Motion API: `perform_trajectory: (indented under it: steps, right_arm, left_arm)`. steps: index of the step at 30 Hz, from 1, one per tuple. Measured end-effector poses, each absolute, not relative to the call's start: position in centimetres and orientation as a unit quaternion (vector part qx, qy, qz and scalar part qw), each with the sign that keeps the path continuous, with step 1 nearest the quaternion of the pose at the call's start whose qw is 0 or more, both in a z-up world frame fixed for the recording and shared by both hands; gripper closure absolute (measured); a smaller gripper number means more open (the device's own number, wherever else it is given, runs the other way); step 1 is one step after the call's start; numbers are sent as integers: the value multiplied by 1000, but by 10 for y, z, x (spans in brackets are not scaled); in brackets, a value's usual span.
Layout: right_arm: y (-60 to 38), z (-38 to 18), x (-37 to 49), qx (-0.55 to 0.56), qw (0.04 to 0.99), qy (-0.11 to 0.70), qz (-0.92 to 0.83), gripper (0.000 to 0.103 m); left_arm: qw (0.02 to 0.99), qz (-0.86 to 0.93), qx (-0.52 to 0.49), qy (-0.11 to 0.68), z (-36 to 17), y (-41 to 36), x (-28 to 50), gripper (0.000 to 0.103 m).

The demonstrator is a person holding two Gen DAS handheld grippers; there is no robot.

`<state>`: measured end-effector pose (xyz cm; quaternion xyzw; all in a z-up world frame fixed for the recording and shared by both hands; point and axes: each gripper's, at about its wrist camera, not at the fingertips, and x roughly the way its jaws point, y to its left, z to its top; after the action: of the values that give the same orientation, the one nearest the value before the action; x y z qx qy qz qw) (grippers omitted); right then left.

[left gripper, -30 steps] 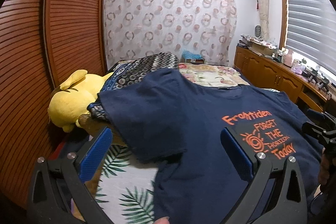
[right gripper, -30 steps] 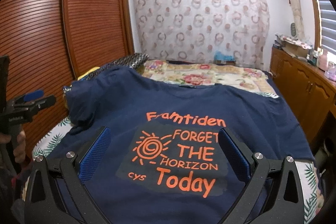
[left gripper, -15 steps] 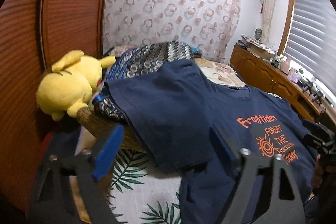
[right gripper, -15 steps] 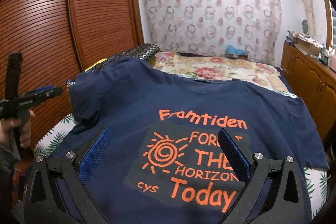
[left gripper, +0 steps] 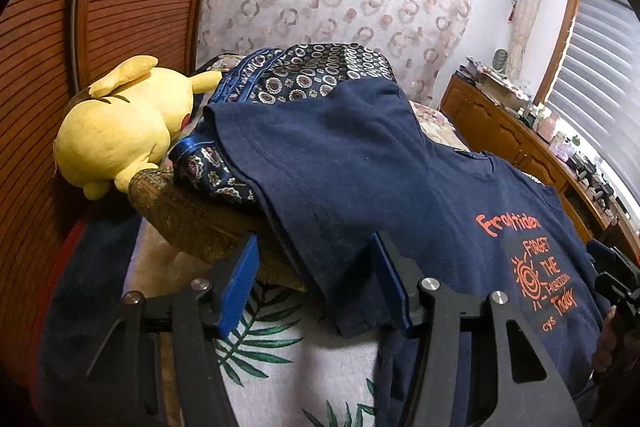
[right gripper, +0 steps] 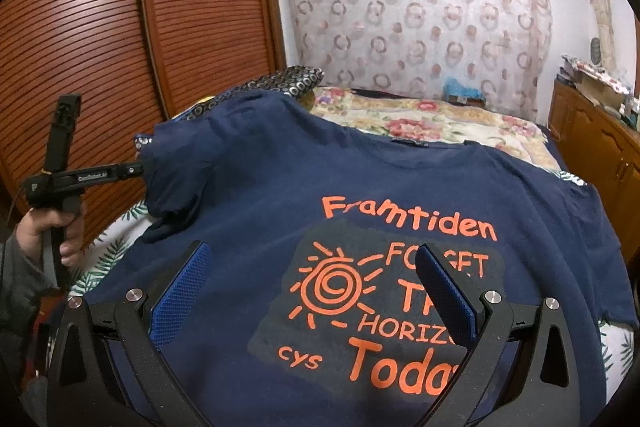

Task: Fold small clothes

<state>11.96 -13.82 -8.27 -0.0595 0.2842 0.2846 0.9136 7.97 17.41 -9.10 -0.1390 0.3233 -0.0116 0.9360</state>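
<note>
Closing in, the left claw [left gripper: 316,279] had just been narrowing its jaws around the hem of the T-shirt's [left gripper: 360,167] left sleeve, pads not yet pressing. That sleeve draped over a patterned cushion [left gripper: 312,75] by the bed's [left gripper: 260,367] left edge, beside a yellow plush toy [left gripper: 120,131]. The right claw [right gripper: 316,299] hung released over the chest print. The navy shirt lay front-up across the bed, orange lettering reading "Framtiden", "HORIZON", "cys", "Today" around a spiral sun.
</note>
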Motion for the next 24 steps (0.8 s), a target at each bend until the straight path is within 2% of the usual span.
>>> perform_trajectory:
  steps: [3,7,10,17,24]
  right_arm:
    - [-139,-85,120,-58,914,285,284,0]
    - [-140,-89,120,-58,913,289,283,0]
    - [-141,-90,119,-56,912,291,284,0]
    - [-149,-92,120,-47,914,291,280,0]
    - [-170,-87,122,-32,921,285,263,0]
  left_arm:
    - [937,-19,-133,322,-90,173,80,63]
    - [938,-27,-134,319,-88,175,77,91]
    - [943,-36,-131,304,-79,173,70,102]
    - [957,-53,-104,266,-40,151,63,103]
    - [961,-91,-61,254,-3,104,99,103]
